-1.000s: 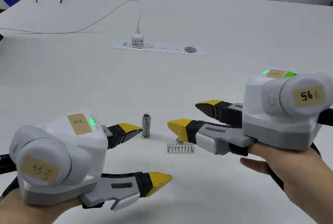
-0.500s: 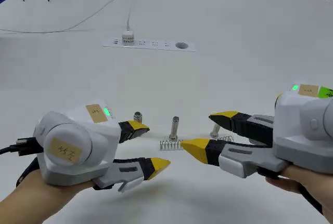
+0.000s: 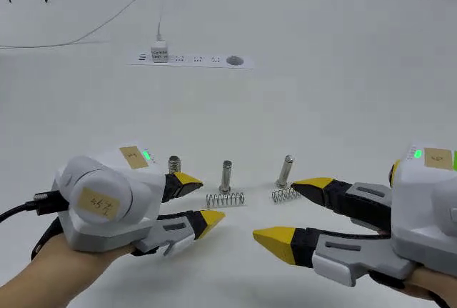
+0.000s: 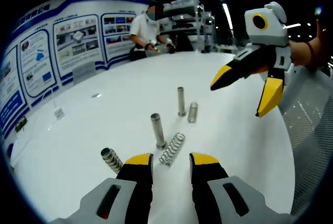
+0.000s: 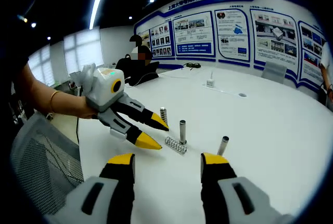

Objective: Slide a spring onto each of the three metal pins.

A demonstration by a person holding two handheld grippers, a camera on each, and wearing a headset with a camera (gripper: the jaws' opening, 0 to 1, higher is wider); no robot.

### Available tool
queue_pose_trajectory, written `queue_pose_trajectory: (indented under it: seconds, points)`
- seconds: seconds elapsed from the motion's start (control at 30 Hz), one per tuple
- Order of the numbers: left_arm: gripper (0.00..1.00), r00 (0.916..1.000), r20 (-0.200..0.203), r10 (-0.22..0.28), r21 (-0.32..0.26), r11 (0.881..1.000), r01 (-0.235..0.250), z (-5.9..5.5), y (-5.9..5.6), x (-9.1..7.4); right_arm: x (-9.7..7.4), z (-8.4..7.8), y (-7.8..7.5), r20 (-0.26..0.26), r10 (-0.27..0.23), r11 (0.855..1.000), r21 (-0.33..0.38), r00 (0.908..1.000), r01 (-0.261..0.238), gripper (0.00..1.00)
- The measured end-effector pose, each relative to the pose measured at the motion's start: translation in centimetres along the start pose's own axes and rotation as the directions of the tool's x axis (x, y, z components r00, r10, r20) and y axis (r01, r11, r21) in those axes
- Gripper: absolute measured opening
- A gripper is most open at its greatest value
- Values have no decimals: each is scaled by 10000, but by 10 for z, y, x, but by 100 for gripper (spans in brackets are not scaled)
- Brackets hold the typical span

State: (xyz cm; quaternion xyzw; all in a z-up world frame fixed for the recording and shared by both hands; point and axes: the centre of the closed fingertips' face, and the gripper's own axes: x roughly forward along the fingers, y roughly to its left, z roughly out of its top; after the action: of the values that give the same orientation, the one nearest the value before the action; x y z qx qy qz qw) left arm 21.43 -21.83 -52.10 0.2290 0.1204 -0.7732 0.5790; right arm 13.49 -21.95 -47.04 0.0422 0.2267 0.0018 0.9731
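Hovering left gripper [image 3: 208, 197]: it hung low over the white table [image 3: 321, 93], jaws partly open and empty, with the first loose spring [image 3: 225, 199] lying just ahead of its yellow tips.
Right gripper [image 3: 277, 210]: its jaws were spread wider and held nothing; the second loose spring [image 3: 284, 194] lay just beside its upper tip.
Pins: three stood upright in a row just beyond the two grippers. The sprung pin [image 3: 173, 164], beside the left gripper's far tip, already wore its coil. The middle pin [image 3: 226, 176] and the end pin [image 3: 285, 170], the one nearest the right gripper, were bare, each with a spring lying at its foot.
Progress: one pin of three appeared done.
Risk: a light coil lying flat could roll or skid away if a jaw tip nudged it before closing. Pinched too hard or off-centre, it could spring out of the grip. A tip swung wide could also tip a free-standing pin, the finished one being closest to the left gripper.
Hands: the left hand [image 3: 50, 276] cupped its gripper from below, jaws pointing towards the row. The right hand [image 4: 304, 55] held its gripper angled inward towards the end pin.
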Motion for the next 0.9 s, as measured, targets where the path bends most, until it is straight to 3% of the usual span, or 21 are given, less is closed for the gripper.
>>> queue_pose_trajectory:
  seconds: [0.3, 0.67, 0.9]
  points:
    - [26, 9997, -240, 37, -61, 10000, -38, -8, 4, 7, -3, -3, 1, -26, -79, 9995, 308, 10000, 80, 53]
    - [21, 9995, -283, -148, 294, 9994, 156, -8, 4, 14, -3, -8, -2, -24, -167, 9979, 629, 9999, 168, 53]
    - [14, 9988, -269, -407, 109, 9991, 410, -8, 2, 18, -3, -10, -5, 2, -360, 9965, 757, 9994, 358, 53]
